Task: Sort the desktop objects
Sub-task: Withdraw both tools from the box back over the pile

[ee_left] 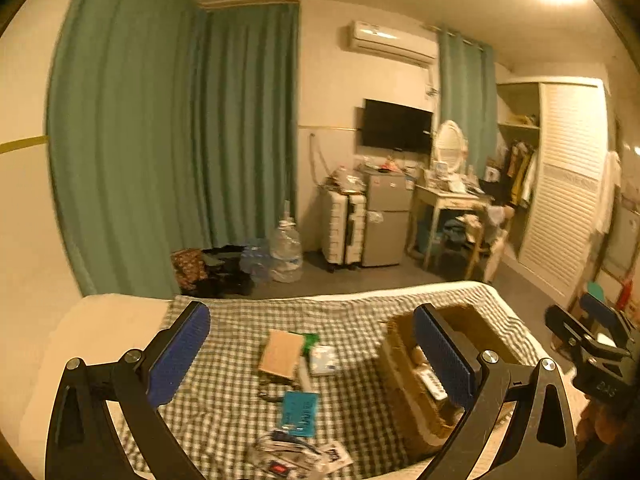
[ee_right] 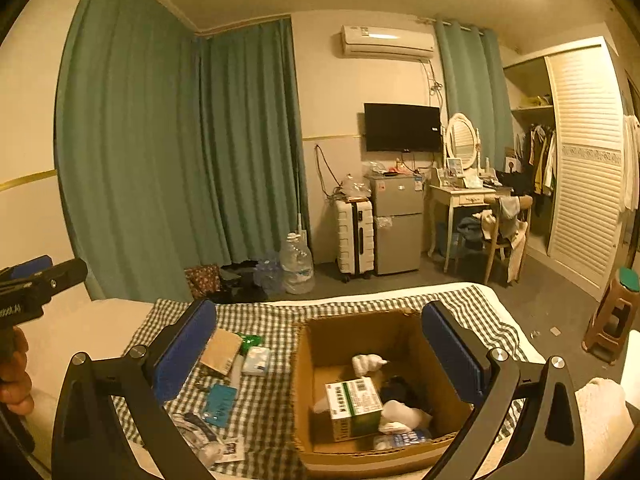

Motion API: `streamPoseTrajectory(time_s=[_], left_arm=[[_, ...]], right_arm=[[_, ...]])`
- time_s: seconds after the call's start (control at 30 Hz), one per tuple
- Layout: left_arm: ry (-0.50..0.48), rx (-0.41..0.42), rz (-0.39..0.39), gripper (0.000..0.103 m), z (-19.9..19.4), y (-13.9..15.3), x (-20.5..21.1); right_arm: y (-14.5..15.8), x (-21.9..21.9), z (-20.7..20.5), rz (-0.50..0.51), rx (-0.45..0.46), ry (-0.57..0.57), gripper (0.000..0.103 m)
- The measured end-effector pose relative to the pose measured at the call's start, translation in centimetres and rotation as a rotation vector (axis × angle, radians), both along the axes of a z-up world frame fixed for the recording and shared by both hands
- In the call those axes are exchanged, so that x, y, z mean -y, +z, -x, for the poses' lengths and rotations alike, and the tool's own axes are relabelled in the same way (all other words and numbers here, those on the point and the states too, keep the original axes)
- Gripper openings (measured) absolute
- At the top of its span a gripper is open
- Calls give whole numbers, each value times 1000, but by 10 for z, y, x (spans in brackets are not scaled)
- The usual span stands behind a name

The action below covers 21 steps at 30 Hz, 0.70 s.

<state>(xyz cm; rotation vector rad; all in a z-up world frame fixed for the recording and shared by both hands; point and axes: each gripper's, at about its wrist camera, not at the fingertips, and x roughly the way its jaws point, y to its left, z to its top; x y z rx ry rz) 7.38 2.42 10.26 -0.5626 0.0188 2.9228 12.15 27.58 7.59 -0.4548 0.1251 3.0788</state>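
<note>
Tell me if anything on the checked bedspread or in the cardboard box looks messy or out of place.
Yes. Loose items lie scattered on the checked cloth left of the cardboard box: a teal card, a brown packet and crumpled wrappers. Inside the box a green-and-white carton sits tilted among white wads.

Both wrist cameras overlook the checked bed (ee_left: pixel 240 320) toward the far wall.

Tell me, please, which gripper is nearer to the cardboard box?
Right. The right gripper hangs open directly over the cardboard box, whereas the left gripper hangs open over the loose items beside it.
</note>
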Motion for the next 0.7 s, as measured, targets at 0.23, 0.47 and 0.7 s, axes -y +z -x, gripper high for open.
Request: streamPoseTrajectory(time_s=[0.23,0.47,0.7], left_arm=[[116,-18,11,103,3,-4,44],[209,-32,26,103,13,-27,76],[169,37,32,103,35,-66,92]], right_arm=[[4,35,0,-28,-29,10,103],[-2,58,8,-39,-48,-3,103],[-31,82,34,-50,13,90,103]])
